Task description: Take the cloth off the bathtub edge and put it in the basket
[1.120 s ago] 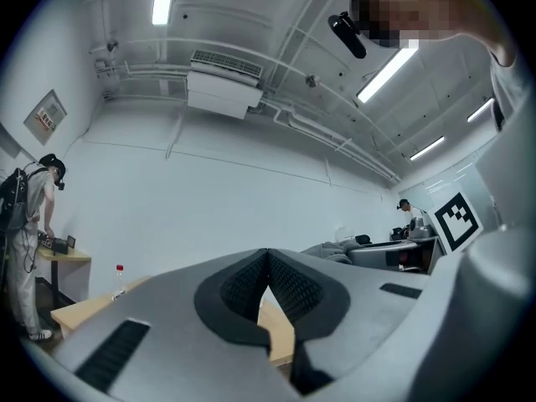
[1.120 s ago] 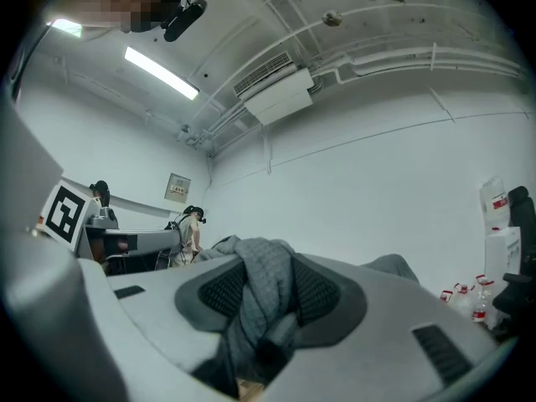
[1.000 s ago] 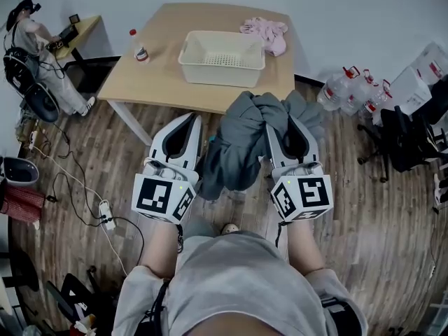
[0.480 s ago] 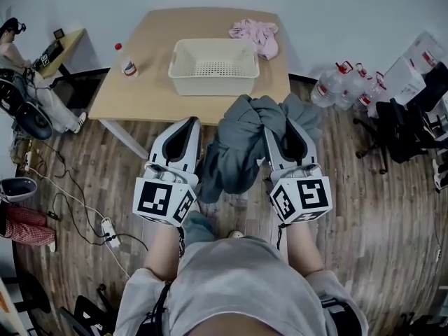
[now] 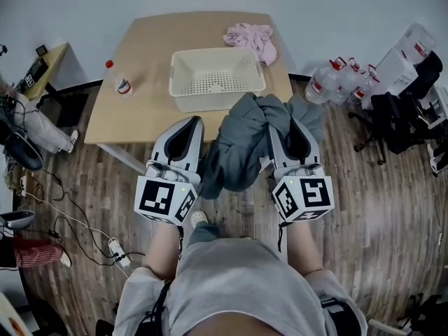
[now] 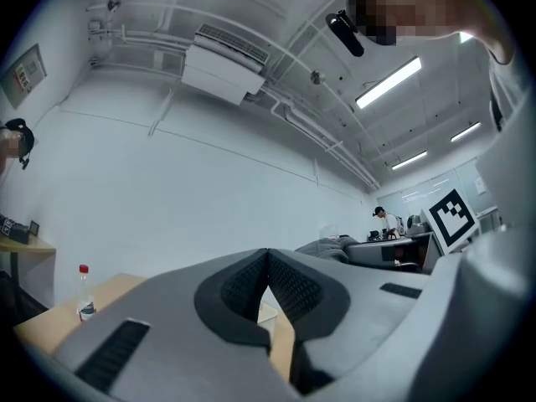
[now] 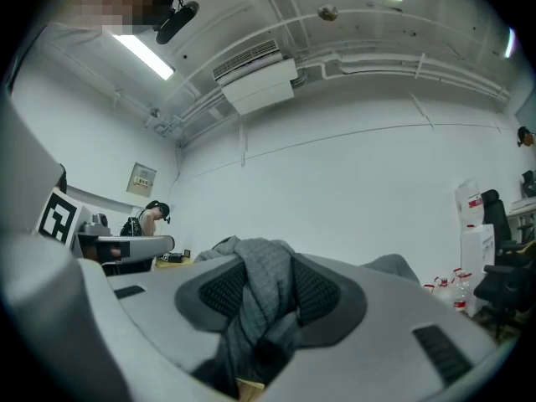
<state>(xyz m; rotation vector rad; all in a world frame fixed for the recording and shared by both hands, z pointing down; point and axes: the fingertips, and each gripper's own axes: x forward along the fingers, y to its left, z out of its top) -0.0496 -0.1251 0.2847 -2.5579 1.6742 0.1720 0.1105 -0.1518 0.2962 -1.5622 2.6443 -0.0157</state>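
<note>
Hanging from the right claw (image 7: 266, 268), a grey cloth (image 5: 234, 152) of soft ribbed knit is pinched between the two black, cross-hatched pads (image 7: 219, 291), which press on it from both sides. The fabric bunches into a thick twisted rope at the grip and falls in loose, heavy folds below. From the head view the cloth sags between the two claws over the dark plank floor (image 5: 378, 208), in front of the near edge of the table (image 5: 140, 96); its top fold lies close to the near rim of the basket (image 5: 180, 82), not inside it. The left claw (image 6: 268, 258) has its tips together with nothing between them; its own view shows ribbed black pads meeting at a point, with a narrow wedge of gap beneath. Both claws have smooth, pale grey moulded shells. The basket is a cream plastic rectangle with rounded corners, a rolled rim and a perforated bottom, standing on the light wooden table. A crumpled pink cloth (image 5: 250, 39) lies beside its far right corner, and a clear bottle (image 5: 117, 80) with a red cap stands upright to its left. Several large clear water bottles (image 5: 336, 82) cluster on the floor at the right.
</note>
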